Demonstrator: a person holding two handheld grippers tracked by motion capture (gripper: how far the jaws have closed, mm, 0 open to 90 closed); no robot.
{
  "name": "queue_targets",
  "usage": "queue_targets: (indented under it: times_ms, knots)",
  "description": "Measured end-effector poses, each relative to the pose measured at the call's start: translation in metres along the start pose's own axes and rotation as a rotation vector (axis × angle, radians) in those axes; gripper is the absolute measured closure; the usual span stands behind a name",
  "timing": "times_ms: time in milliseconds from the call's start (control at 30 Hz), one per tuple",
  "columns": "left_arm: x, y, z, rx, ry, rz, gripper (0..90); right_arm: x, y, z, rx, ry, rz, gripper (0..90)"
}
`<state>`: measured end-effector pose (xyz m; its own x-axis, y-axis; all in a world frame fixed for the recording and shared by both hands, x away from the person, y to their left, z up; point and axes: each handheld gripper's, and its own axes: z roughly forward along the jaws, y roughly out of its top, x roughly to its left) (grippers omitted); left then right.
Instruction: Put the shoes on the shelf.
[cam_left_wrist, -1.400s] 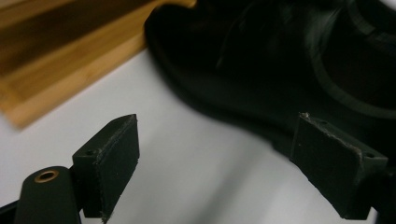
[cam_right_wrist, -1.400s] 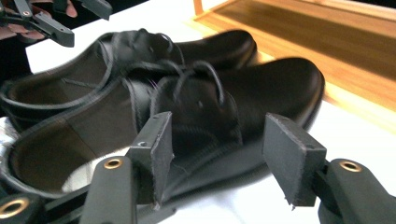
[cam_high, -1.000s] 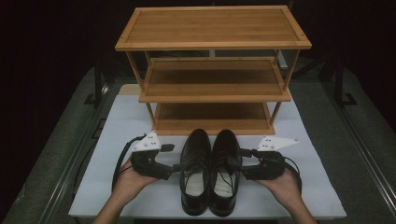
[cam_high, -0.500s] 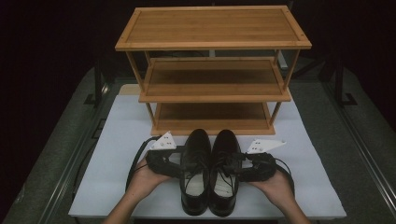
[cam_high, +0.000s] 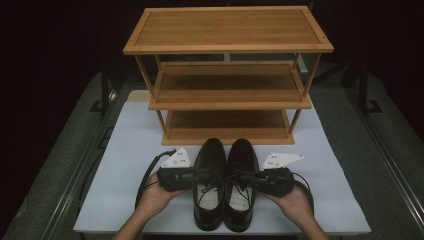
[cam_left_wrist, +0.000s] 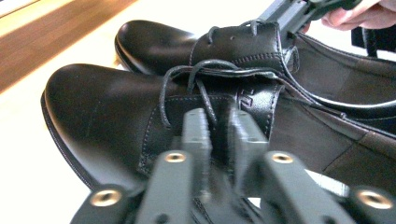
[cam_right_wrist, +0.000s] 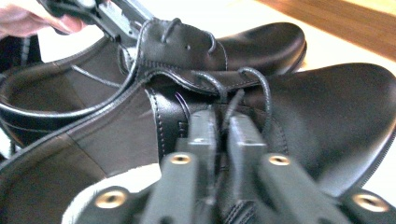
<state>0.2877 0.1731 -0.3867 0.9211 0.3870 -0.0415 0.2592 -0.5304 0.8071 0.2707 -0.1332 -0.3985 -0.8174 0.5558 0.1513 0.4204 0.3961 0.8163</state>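
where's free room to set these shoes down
All three rack shelves are bare: top, middle and bottom. The white mat is also free left and right of the rack. It is crowded at the near edge, where the shoes sit between the two hands.

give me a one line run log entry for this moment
left gripper: just closed on left shoe side | right gripper: just closed on right shoe side | shoes: on table | shoe rack: empty
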Motion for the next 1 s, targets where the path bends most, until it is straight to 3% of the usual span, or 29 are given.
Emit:
queue_targets:
  times_ms: [133, 233, 300, 467, 767, 1000]
  knots:
    - [-0.003, 0.001, 0.0, 0.007, 0.025, 0.026, 86.9, 0.0, -0.001, 0.0, -0.006, 0.0, -0.003, 86.1]
    - [-0.004, 0.001, -0.003, -0.008, 0.047, 0.012, 87.1, 0.0, 0.0, -0.002, -0.016, -0.013, -0.006, 86.3]
    - [-0.003, 0.003, -0.008, -0.025, 0.093, -0.003, 87.2, 0.0, 0.001, -0.007, -0.031, -0.032, -0.004, 86.5]
    - [-0.002, 0.007, -0.014, -0.027, 0.147, -0.001, 87.5, -0.002, 0.005, -0.011, -0.039, -0.075, -0.015, 86.8]
    - [0.014, 0.017, -0.029, -0.072, 0.194, -0.033, 87.7, -0.021, 0.016, -0.027, -0.073, -0.108, 0.004, 86.9]
    - [0.034, 0.036, -0.031, -0.103, 0.23, -0.036, 87.6, -0.044, 0.039, -0.034, -0.111, -0.145, -0.02, 86.8]
